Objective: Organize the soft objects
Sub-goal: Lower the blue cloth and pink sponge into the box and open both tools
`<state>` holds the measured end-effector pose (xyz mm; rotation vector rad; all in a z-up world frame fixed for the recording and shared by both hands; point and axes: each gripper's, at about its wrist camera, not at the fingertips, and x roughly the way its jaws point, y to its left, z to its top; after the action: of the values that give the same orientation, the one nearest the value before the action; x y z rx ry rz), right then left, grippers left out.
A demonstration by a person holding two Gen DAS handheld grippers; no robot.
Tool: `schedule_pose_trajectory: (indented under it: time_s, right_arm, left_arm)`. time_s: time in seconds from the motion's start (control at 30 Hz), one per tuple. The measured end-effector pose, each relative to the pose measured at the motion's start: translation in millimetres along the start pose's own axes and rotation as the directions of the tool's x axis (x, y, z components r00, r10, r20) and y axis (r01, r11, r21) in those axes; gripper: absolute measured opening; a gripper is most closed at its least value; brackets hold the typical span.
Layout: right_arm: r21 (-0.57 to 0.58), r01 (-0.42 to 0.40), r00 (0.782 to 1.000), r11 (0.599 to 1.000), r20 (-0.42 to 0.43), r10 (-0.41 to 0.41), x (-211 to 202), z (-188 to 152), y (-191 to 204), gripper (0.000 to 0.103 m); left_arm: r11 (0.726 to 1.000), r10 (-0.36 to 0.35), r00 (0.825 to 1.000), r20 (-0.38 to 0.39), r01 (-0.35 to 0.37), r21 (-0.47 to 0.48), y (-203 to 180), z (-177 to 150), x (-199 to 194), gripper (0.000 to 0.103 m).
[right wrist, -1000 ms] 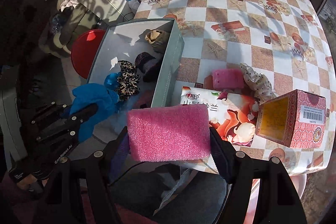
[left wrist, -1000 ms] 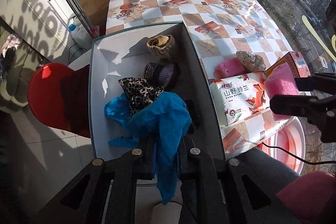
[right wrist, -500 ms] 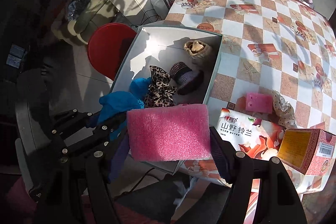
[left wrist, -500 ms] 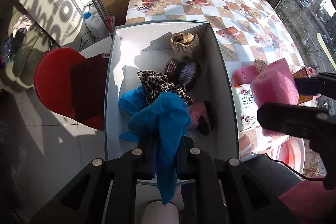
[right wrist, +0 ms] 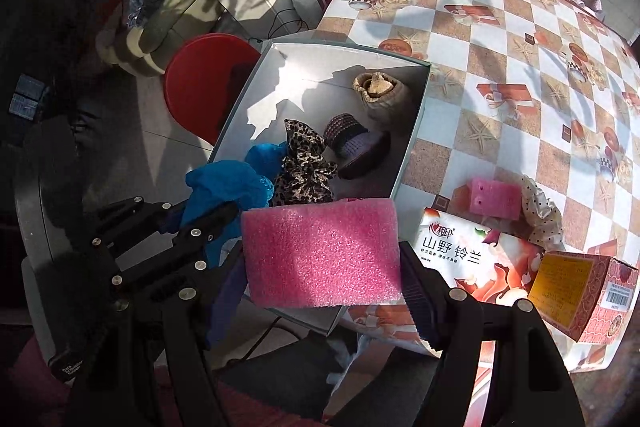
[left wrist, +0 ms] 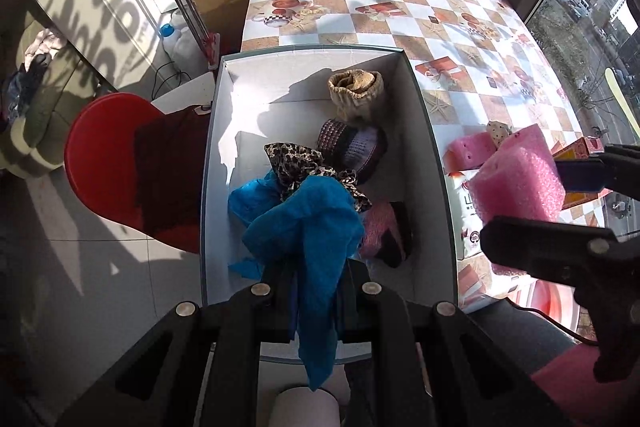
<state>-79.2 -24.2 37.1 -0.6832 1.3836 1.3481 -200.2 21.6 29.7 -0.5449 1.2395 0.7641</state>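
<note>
You have both grippers loaded over the near end of the white box. Your left gripper is clenched tight on a blue cloth, which hangs from the jaws above the box floor. Your right gripper grasps a pink foam block across its width, just over the box's near corner.

Already in the box: a tan knitted bundle, a purple-striped knitted piece, a leopard-print cloth, another bit of blue fabric and a pink-and-dark item against the right wall.

Still out on the checked tablecloth: a smaller pink sponge and a polka-dot fabric piece beside it. The tissue pack and the red carton also sit there; whether they belong in the box I cannot tell.

So you look past halfway: two items in hand to drop, at least two left to fetch.
</note>
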Motion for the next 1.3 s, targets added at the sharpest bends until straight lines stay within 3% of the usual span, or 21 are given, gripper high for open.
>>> schedule_pose_trajectory:
  time_s: [0.87,1.3]
  right_arm:
    - [-0.003,-0.008,1.000,1.000,-0.014,0.008,4.6,1.9,0.1,0.073]
    - [-0.056,-0.008,0.999,0.998,-0.032,0.007,16.6,14.4,11.6,0.073]
  left_arm:
    - [1.000,-0.005,1.000,-0.021,0.005,-0.007,0.5,2.4,7.9,0.015]
    - [0.999,-0.025,0.997,-0.068,0.023,-0.041,9.9,2.2,21.6,0.015]
